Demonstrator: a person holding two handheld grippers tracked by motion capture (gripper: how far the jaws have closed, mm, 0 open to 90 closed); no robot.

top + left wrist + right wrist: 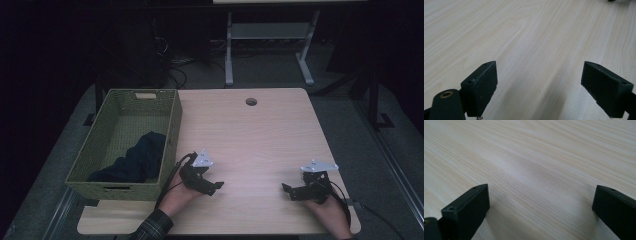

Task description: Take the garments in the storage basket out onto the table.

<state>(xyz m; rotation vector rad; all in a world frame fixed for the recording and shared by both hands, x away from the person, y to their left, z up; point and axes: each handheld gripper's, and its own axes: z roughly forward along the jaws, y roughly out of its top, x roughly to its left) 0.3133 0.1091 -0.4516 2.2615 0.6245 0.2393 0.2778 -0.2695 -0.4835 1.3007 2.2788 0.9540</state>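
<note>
Both claws, left claw (216, 186) and right claw (286, 190), rest low on the table (260, 135), jaws spread wide, holding nothing.

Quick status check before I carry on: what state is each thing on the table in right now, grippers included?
Left gripper: open, empty, low over bare wood.
Right gripper: open, empty, low over bare wood.
Green basket: upright at the table's left edge, no lid.
Dark cloth: crumpled inside the basket, touched by neither gripper.
Table: bare between the two grippers.
</note>
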